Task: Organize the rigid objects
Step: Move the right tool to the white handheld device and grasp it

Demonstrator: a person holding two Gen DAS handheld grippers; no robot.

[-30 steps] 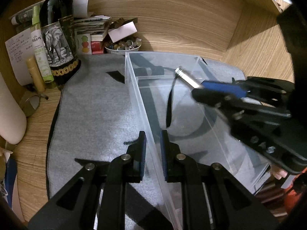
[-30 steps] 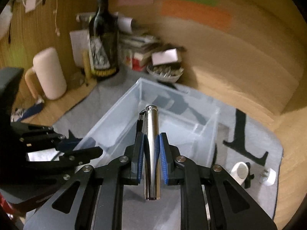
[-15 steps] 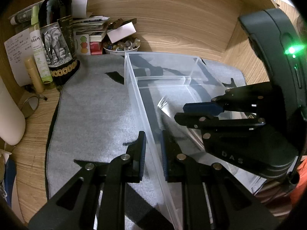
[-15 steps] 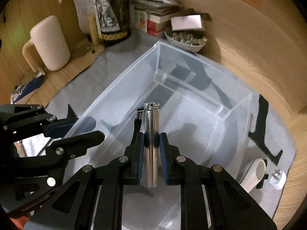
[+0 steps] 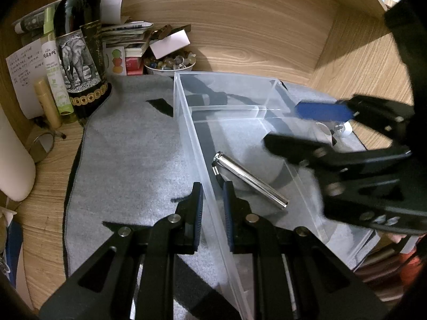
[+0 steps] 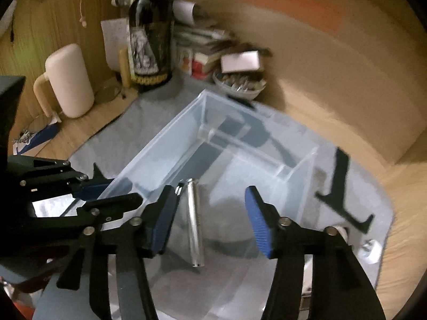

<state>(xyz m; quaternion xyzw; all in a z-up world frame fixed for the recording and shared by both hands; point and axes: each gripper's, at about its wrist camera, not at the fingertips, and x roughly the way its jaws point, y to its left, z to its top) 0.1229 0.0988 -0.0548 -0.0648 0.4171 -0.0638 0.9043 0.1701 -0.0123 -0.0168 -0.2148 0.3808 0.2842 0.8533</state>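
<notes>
Showing elephant label on wine bottle (image 5: 80, 53), text unreadable

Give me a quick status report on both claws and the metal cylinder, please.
Left claw shut on clear bin wall. Right claw open, empty. Metal cylinder lying inside the bin. Nothing obstructing.

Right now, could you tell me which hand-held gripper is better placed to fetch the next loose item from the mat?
Right. The right hand-held gripper is open and free above the clear bin, the metal cylinder lying inside. The left hand-held gripper clamps the bin wall.
</notes>
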